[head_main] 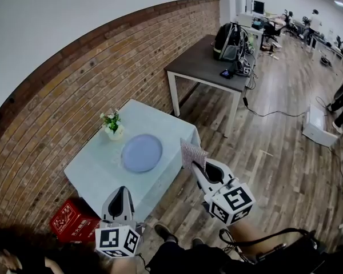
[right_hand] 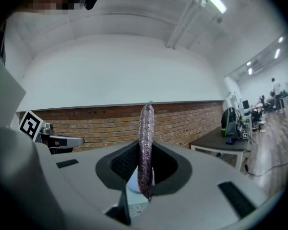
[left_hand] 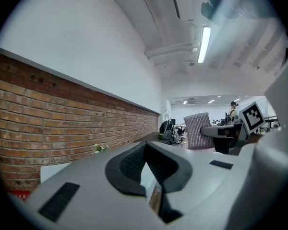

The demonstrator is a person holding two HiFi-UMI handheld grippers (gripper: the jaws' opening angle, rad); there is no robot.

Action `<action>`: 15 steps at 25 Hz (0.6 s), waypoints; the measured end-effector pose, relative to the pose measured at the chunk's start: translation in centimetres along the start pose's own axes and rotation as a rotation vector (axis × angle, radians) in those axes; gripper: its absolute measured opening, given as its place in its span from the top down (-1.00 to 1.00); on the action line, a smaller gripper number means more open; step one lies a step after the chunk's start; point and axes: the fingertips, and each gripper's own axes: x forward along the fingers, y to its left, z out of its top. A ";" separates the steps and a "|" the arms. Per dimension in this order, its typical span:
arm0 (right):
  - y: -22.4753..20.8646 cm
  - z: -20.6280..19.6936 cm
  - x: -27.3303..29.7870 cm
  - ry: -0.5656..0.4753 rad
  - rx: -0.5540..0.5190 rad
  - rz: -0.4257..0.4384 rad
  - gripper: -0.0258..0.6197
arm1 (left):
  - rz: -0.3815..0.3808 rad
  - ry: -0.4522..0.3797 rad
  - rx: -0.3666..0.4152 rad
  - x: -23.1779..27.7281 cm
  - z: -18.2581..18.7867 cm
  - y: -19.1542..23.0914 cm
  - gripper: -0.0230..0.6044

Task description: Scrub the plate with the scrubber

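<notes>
Brick wall (head_main: pixel 74 96) runs along the left, and wood floor (head_main: pixel 286 153) fills the right. The person is cut off at the bottom of the head view; only shoes and dark clothing show, and the hands are hidden behind the marker cubes. The far desk (head_main: pixel 206 67) holds a backpack (head_main: pixel 228 41) and some small clutter too small to make out. The table (head_main: pixel 97 170) has a pale cloth. A red crate (head_main: pixel 74 221) is on the floor just beside its near-left corner, with its near end hidden by the left gripper (head_main: pixel 121 192). The plate (head_main: pixel 142 152) lies flat at mid-table and is bare. Neither gripper view shows it clearly; there's only a pale sliver through the right jaw gap, and I can't tell if that's plate or cloth. A flower pot (head_main: pixel 112 125) stands just beyond the plate on the far-left side. Both grippers are held level, pointing at the table from the near side. The left gripper is by the near edge, jaws together, nothing between them. The right gripper (head_main: pixel 195 165) is off the table's right edge, over the floor, with its jaws clamped on the scrubber (head_main: pixel 192 152). The scrubber stands upright at the tip, right of the plate and clear of it. The right gripper view sees it edge-on as a thin strip, with its lower end hidden in the jaws.
</notes>
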 end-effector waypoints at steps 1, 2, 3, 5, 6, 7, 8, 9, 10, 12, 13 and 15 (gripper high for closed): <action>0.0 -0.2 0.7 0.006 -0.003 0.001 0.72 | 0.005 0.001 -0.008 0.5 -0.2 0.6 0.89; 0.0 -0.3 1.5 0.013 -0.005 0.001 0.72 | 0.008 -0.001 -0.016 1.1 -0.3 1.3 0.89; -0.1 -0.5 2.2 0.019 -0.005 0.000 0.72 | 0.008 -0.003 -0.024 1.6 -0.3 2.0 0.89; -0.1 -0.6 3.8 0.030 -0.008 -0.003 0.72 | 0.001 -0.015 -0.035 2.7 -0.4 3.5 0.89; -0.1 -0.6 4.7 0.035 -0.015 -0.005 0.72 | 0.000 -0.019 -0.040 3.3 -0.4 4.2 0.89; -0.1 -0.6 5.7 0.039 -0.024 -0.006 0.72 | 0.002 -0.021 -0.045 3.9 -0.4 5.0 0.89; -0.1 -0.6 6.7 0.044 -0.031 -0.007 0.72 | 0.005 -0.020 -0.050 4.5 -0.5 5.9 0.89; -0.1 -0.6 7.7 0.049 -0.034 -0.010 0.72 | 0.010 -0.017 -0.054 5.1 -0.5 6.9 0.89; -0.1 -0.5 8.7 0.055 -0.036 -0.014 0.72 | 0.012 -0.013 -0.053 5.7 -0.5 7.8 0.89; 0.1 -0.5 10.8 0.065 -0.045 -0.016 0.72 | 0.005 -0.016 -0.030 7.0 -0.4 9.4 0.89; 0.1 -0.5 11.8 0.070 -0.052 -0.015 0.72 | -0.003 -0.021 -0.019 7.6 -0.3 10.0 0.89; 0.2 -0.4 13.9 0.083 -0.064 -0.013 0.72 | -0.012 -0.027 -0.029 9.0 0.0 11.6 0.89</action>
